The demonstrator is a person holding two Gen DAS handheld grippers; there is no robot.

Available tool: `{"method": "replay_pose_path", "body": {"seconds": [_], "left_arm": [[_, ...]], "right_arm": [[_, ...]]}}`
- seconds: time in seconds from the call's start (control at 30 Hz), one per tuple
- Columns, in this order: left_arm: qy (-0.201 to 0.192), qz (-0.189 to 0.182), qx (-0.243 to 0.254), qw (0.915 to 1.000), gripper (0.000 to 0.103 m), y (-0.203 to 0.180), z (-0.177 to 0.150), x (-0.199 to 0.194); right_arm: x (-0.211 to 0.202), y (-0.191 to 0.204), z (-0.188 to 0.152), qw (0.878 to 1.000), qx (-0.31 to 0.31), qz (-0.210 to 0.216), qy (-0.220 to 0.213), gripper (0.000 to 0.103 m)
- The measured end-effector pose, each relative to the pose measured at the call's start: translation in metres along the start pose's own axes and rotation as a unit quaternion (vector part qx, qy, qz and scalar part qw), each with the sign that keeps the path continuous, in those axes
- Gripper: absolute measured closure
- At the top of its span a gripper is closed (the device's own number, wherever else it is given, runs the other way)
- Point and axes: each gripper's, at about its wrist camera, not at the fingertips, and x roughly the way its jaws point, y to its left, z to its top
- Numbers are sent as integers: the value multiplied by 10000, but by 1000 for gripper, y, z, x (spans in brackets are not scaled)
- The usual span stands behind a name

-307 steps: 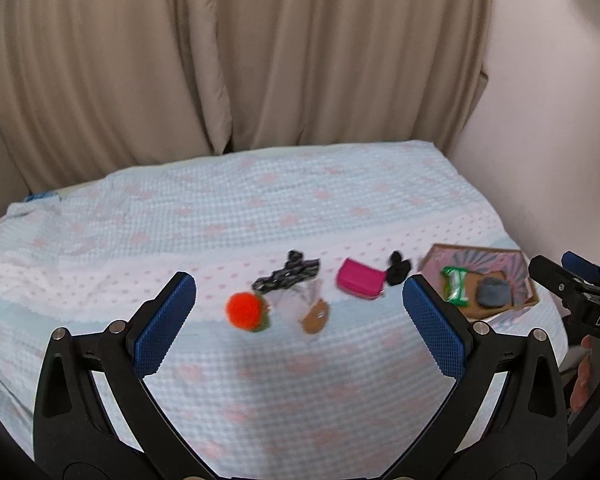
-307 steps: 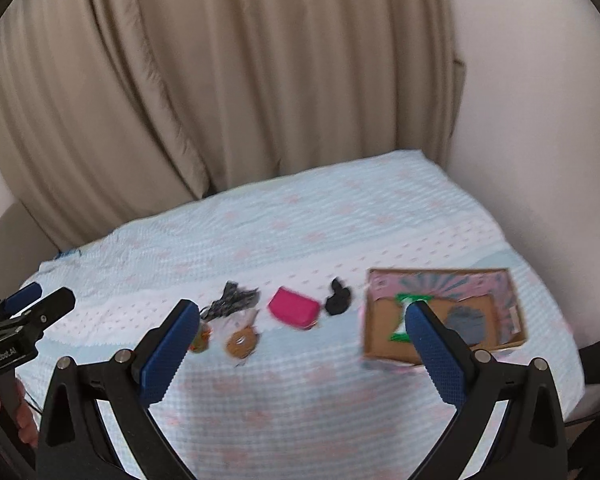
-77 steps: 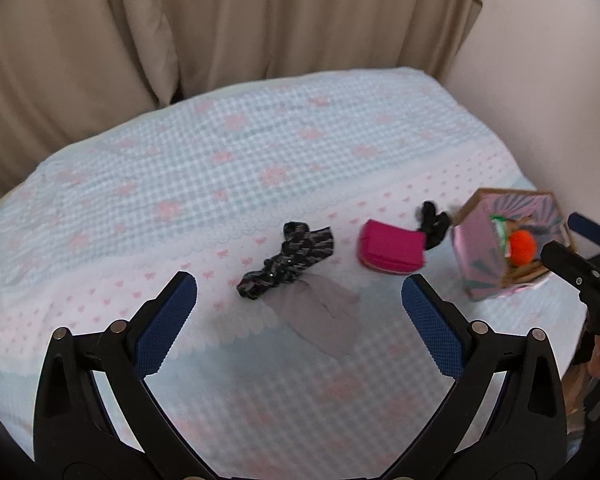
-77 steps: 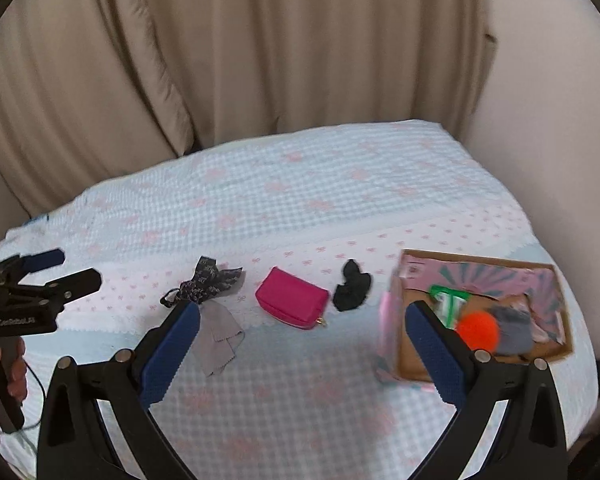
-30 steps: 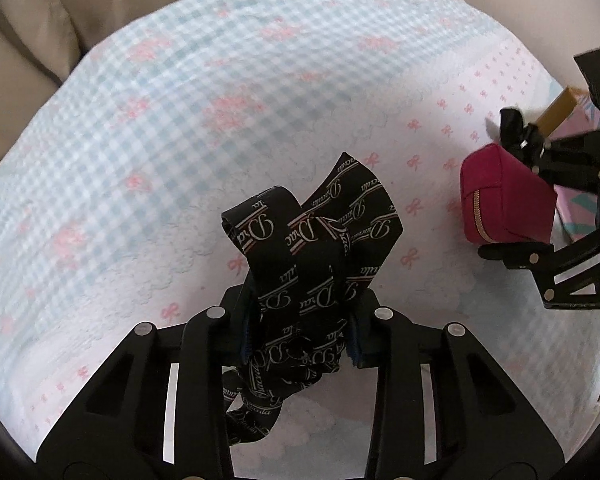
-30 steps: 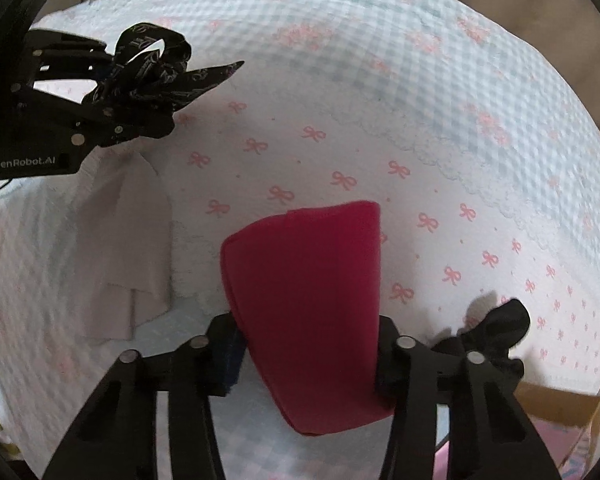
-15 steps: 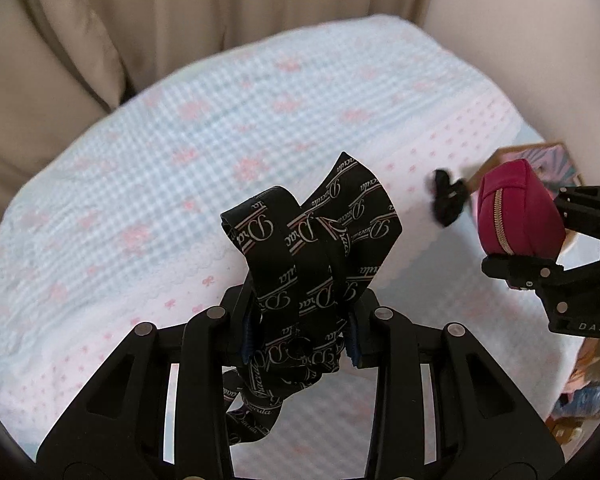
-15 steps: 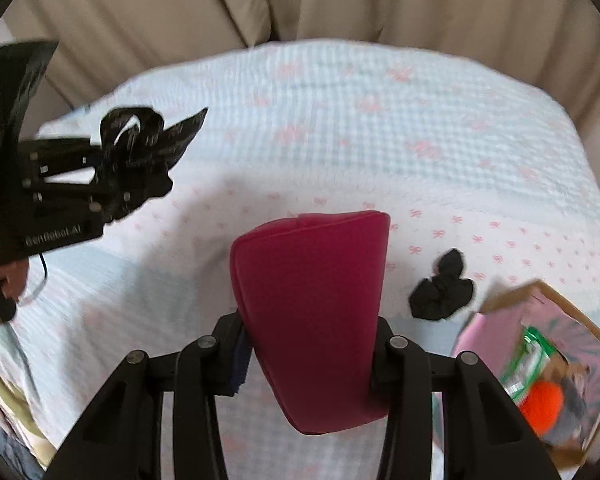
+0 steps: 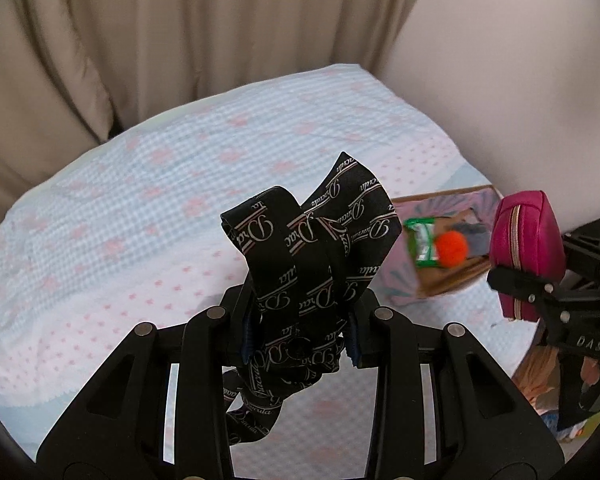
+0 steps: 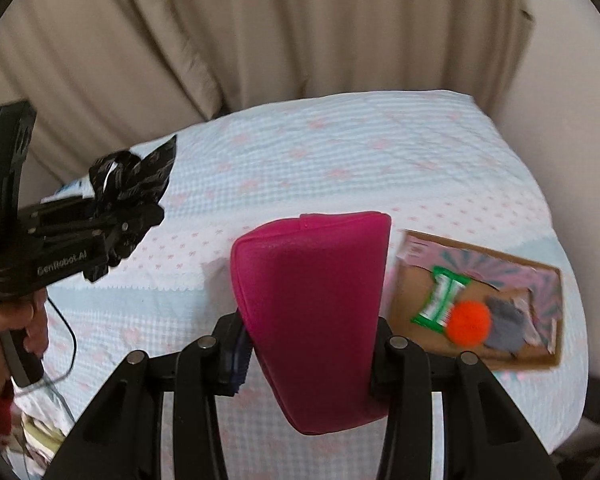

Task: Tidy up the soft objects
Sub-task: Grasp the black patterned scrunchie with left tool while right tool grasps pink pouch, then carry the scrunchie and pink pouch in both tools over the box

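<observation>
My left gripper (image 9: 300,332) is shut on a black patterned scarf (image 9: 320,248) and holds it up above the bed. It also shows at the left of the right wrist view (image 10: 124,216) with the scarf (image 10: 136,172). My right gripper (image 10: 308,356) is shut on a magenta zip pouch (image 10: 312,304), lifted above the bed; the pouch shows at the right of the left wrist view (image 9: 524,252). A cardboard box (image 10: 540,276) lies on the bed's right side, holding an orange pom-pom (image 10: 469,323), a green packet (image 10: 440,296) and a grey item (image 10: 508,324).
The bed has a light blue and pink checked cover (image 10: 340,160). Beige curtains (image 10: 260,32) hang behind it and a plain wall (image 9: 500,80) stands to the right. A cable (image 10: 66,344) hangs from the left handle. Clutter lies off the bed's lower left edge (image 10: 40,436).
Both grippers closed on their objects and lifted them off the bed. Over the last half second both rose and swung right toward the box.
</observation>
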Motion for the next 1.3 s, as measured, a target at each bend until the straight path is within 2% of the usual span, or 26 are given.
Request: {"method": "replay_pose_path", "body": {"seconds": [0.2,0.3,0.6,0.73,0.9,1.2,1.3], "left_arm": [[20,-61,-148,9999,72,-63,1,2],[91,-100,-301,9995,72,-99,1,9],[339,-203,-573,9976,72,-202,12,61],[504,-157,-549,9971,72,-235,18,98],[811,-22,-584,9950,72,-256,22,151],[1453,401,-635,9865,72,-252,17,221],[1626,433,-661,9835,72,-251,21,240]], "right_arm": [[-41,-58,-18,9993,197,-287,-138,63],[-55,-99,-27,9989,281,-355,-115,63],[-60,-206,-28,9975,644,-299,41,63],[-45,-244,-26,9970,717,-221,181,63],[-9,-286,-23,9955,843,-60,437,63],[75,-329,-25,9882,1002,283,1127,63],[91,-340,-23,9844,1169,320,1272,63]]}}
